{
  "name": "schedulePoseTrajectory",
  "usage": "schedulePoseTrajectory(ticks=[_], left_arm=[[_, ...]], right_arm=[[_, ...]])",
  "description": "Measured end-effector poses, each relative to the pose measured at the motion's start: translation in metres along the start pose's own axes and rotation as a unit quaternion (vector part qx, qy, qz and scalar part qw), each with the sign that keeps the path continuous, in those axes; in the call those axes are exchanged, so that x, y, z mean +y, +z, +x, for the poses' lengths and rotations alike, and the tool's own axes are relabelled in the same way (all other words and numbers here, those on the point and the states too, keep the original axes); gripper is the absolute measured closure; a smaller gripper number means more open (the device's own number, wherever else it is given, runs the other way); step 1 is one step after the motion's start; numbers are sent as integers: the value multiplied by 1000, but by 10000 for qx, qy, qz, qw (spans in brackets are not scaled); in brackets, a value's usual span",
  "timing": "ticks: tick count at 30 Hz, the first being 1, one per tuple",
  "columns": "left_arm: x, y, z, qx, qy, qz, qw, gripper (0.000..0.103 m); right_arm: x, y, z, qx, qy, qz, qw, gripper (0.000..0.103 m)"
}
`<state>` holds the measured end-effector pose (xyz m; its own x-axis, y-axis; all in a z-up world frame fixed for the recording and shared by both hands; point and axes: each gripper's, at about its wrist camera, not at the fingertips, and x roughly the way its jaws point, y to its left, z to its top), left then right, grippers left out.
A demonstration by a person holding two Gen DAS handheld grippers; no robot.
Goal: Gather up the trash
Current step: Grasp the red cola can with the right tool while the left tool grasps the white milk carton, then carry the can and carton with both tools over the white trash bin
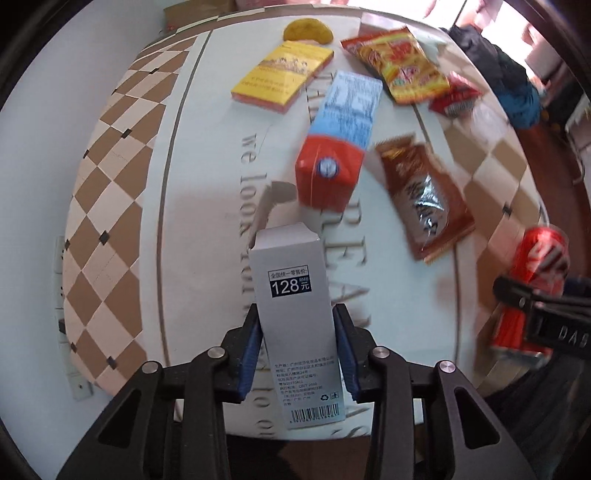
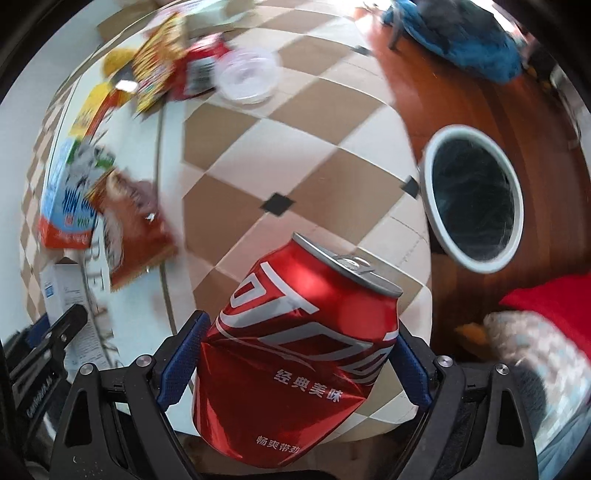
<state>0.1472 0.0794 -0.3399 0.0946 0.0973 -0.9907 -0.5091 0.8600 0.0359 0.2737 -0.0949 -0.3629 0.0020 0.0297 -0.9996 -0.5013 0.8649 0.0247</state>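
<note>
My left gripper is shut on a tall grey carton with a "128" price label, held above the table. My right gripper is shut on a dented red soda can, held over the table's right edge; the can also shows in the left wrist view. On the table lie a red and blue milk carton, a brown snack wrapper, a yellow box, a red and yellow snack bag and a small red wrapper.
A round bin with a white rim and dark liner stands on the wooden floor right of the table. A clear plastic lid lies on the checkered tablecloth. A yellow-brown lump lies at the far edge. Blue fabric lies on the floor.
</note>
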Motion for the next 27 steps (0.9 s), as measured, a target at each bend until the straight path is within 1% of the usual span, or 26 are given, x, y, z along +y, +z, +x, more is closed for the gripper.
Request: schedulePoseTrajectory(ticks=[2,3,4,5,7,8,9,10,11,12,13,14,15,20,22,23,25,26,27], left_arm=[[6,-2,4,35,-17,-65,10000,69],[10,-2,8,64,-55,-157,9998,69],[14,-2,12,92,-96,-233,9996,69],[17,0,12,45,-143,-310,9994,69],[23,1,12,20,-145,-342,9993,69],[24,2,12,6,-139,-343,9993,72],[25,2,12,-39,-130,-335,9993,72],[27,2,11,-74,-112,-323,9994,72],[21,2,12,-96,-94,-315,9994,72],[16,-1,14,-133,-75,-302,9994,72],[9,-4,15,-182,-52,-302,9994,72],[10,-9,12,-236,-26,-303,9993,72],[6,-14,6,-280,2,-301,9992,73],[8,-38,-25,-576,113,-377,9976,73],[13,-52,-44,-768,128,-410,9961,73],[8,-57,-52,-838,142,-418,9955,73],[11,-67,-70,-1066,135,-470,9931,73],[14,-76,-86,-1227,98,-520,9910,73],[17,-77,-92,-1331,83,-545,9896,73]], right_arm=[[11,-4,-1,7,-102,-209,9997,10],[12,-4,-1,4,-96,-241,9997,8],[16,-5,-2,7,-76,-270,9996,1],[18,-7,-2,8,-44,-274,9996,0],[22,-11,0,44,-47,-255,9997,0],[22,-13,0,52,-60,-206,9998,0],[23,-15,2,80,-68,-170,9998,0],[19,-14,4,103,-69,-136,9998,0],[18,-15,5,121,-75,-40,9999,0],[16,-14,6,139,-78,61,9999,1],[14,-15,6,126,-38,178,9998,4],[14,-17,6,84,-8,270,9996,10],[13,-18,6,44,-95,286,9995,16],[18,-31,-3,-224,-43,139,9996,16],[27,-38,-15,-377,4,95,9992,16],[30,-43,-23,-500,45,77,9987,16],[35,-50,-39,-719,119,24,9973,16],[37,-56,-49,-844,127,-2,9964,16],[40,-61,-59,-972,172,-40,9951,16]])
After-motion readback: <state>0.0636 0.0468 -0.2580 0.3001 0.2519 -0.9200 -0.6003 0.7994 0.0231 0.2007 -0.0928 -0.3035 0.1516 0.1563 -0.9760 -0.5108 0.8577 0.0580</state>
